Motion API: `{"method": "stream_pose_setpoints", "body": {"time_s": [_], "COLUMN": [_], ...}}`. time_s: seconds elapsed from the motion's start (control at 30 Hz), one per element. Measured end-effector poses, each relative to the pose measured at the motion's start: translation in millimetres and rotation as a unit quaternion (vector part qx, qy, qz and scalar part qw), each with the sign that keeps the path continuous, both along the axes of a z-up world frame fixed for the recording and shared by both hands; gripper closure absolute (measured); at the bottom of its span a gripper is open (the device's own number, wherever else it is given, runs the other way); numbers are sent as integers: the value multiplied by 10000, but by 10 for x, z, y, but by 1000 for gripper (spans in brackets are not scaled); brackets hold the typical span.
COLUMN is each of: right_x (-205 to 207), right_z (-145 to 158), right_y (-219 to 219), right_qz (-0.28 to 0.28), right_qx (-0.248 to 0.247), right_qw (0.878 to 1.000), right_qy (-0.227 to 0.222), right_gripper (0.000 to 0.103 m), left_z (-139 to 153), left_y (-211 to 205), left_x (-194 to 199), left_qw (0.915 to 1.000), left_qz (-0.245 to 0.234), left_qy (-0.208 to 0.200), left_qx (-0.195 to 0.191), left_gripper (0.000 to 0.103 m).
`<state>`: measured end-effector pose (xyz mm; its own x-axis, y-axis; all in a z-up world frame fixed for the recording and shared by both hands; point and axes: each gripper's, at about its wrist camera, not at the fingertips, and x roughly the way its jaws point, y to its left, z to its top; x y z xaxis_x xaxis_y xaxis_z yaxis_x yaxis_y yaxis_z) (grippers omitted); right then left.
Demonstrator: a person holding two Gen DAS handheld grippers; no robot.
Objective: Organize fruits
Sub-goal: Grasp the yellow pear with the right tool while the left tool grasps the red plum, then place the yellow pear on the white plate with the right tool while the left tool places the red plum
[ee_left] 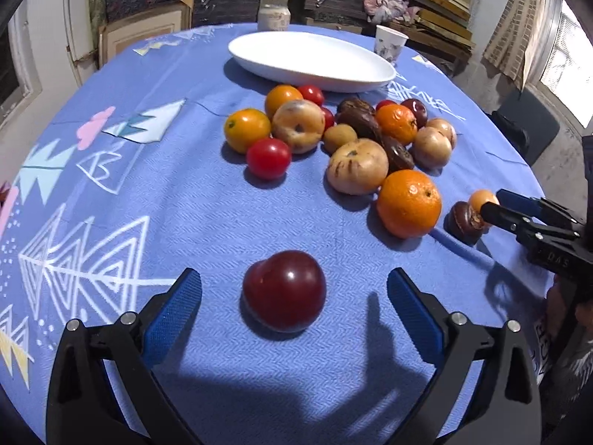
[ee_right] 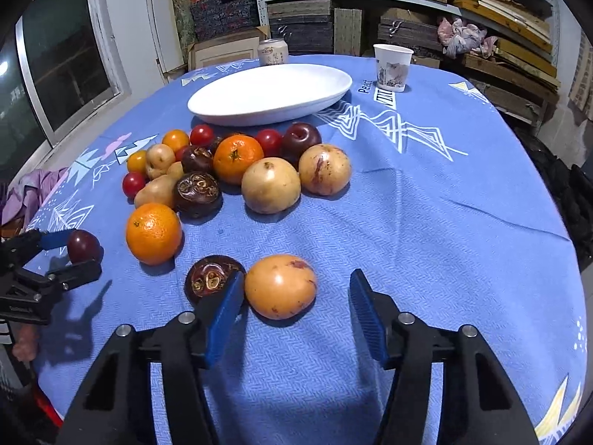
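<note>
Left gripper fingers apart around a dark red plum, right gripper fingers apart around a yellow-orange fruit, left finger touching it

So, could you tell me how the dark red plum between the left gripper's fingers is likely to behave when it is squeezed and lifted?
The dark red plum looks round and sits free on the blue tablecloth, so a nudge from one pad would probably roll it. Its glossy skin may slip against the left gripper, whose jaws stand open on either side. It is likely firm yet bruisable, so a gentle squeeze seems wise.
</note>
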<state>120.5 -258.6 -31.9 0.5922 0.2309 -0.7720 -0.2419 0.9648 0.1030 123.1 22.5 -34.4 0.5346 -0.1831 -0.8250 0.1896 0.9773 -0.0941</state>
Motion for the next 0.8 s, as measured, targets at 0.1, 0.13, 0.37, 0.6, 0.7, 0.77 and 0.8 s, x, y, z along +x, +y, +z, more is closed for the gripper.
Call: {"method": "stream_pose_setpoints", "body": {"time_s": [0.1,0.13,0.37,0.6,0.7,0.77,0.8], "right_x": [43,57,81,9,12,13,14], "right_z": [-22,-40,-95,-94,-99,-98,-98], "right_y": [11,16,60,63,46,44,41], "right_qz": [66,78,103,94,92,94,95], "right_qx": [212,259,254,243,292,254,250], "right_qw": [9997,9995,9992,9994,9992,9993,9993], "right_qy": [100,166,304,248,260,250,247], "right_gripper": [56,60,61,61,61,61,61], "left_z": [-13,-16,-3,1,3,2,-2], "left_y": [21,24,80,116,167,221,239], "left_x": [20,19,-29,-73,-65,-41,-37], "left_qw": [9999,9999,9994,9990,9983,9973,9969], "left_qz": [-3,9,142,253,333,386,403], "left_qy": [47,36,-50,-101,-96,-69,-63], "left_qx": [-142,-156,-323,-355,-467,-626,-671], "left_gripper": [17,17,34,46,52,55,55]}}
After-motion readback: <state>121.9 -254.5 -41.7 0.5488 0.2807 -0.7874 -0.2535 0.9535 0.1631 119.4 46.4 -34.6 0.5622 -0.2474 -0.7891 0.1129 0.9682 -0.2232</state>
